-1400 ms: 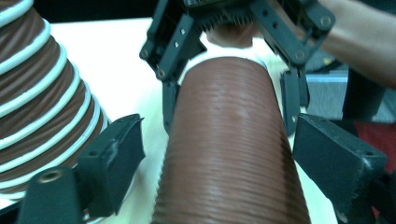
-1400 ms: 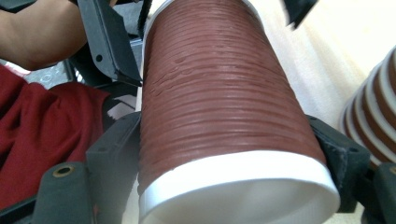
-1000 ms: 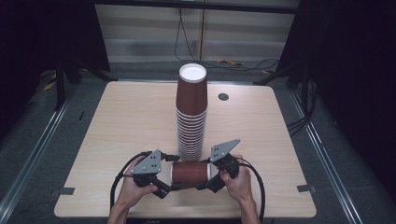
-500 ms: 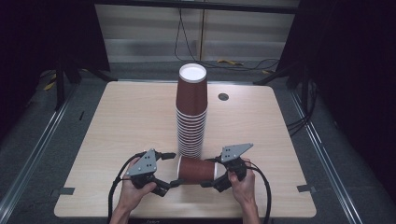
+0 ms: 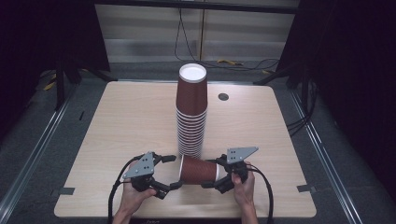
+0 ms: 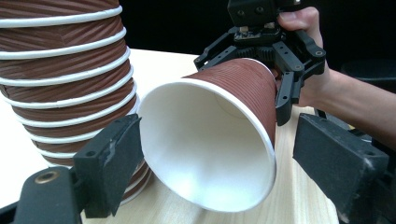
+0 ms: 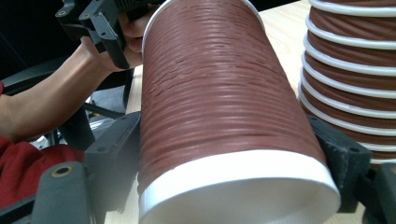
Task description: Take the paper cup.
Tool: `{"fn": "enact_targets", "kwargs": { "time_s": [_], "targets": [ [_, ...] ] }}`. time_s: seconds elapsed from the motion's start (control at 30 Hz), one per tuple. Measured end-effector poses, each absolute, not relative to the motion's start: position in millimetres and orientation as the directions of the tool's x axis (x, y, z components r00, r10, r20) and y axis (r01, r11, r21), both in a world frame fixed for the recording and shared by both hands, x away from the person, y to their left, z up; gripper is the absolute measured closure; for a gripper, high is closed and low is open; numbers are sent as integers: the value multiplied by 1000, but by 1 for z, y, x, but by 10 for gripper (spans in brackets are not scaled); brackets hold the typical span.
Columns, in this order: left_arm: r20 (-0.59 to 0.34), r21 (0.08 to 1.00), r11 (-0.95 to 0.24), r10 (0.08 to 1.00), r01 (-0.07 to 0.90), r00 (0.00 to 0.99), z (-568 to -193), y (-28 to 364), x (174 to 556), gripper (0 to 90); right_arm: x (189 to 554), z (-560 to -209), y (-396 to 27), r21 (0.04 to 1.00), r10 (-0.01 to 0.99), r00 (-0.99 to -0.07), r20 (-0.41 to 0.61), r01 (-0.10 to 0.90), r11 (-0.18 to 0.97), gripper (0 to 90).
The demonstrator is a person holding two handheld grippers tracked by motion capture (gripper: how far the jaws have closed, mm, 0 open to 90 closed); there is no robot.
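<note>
Pale wood-grain table (image 5: 116, 121) carries a tall stack (image 5: 191, 116) of ribbed brown paper cups, upturned, white bases up. Just in front of it one loose cup (image 5: 198, 170) lies on its side, long axis running between my hands: open mouth toward my left claw (image 5: 173, 171), white base toward my right claw (image 5: 214, 173). My right claw is clamped on the base end; my left claw's jaws stand apart, straddling the rolled white rim

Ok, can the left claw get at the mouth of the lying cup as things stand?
Probably yes. The right claw holds the cup by its base, mouth turned toward the left claw, whose jaws stand apart either side of the rim. The stack stands beside, not between.
</note>
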State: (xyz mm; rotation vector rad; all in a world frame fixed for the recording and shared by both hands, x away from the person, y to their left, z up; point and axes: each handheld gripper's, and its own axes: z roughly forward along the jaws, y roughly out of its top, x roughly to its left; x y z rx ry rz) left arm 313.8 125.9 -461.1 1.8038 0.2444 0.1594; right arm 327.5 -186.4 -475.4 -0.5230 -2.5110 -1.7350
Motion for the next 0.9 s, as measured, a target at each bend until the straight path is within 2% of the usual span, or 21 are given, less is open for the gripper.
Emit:
{"fn": "enact_targets", "kwargs": {
  "time_s": [0.57, 0.73, 0.9],
  "targets": [
    [-49, 965, -240, 239, 108, 970, -472, 119, 317, 148, 323, -477, -187, 924, 219, -952, 216, 272, 270, 206],
    [-53, 959, -257, 258, 121, 965, -476, 114, 319, 0, 323, -477, -185, 927, 206, -955, 211, 263, 268, 207],
    [-67, 958, -257, 227, 126, 972, -481, 108, 319, 6, 321, -477, -183, 927, 194, -960, 203, 252, 278, 207]
  ]
}}
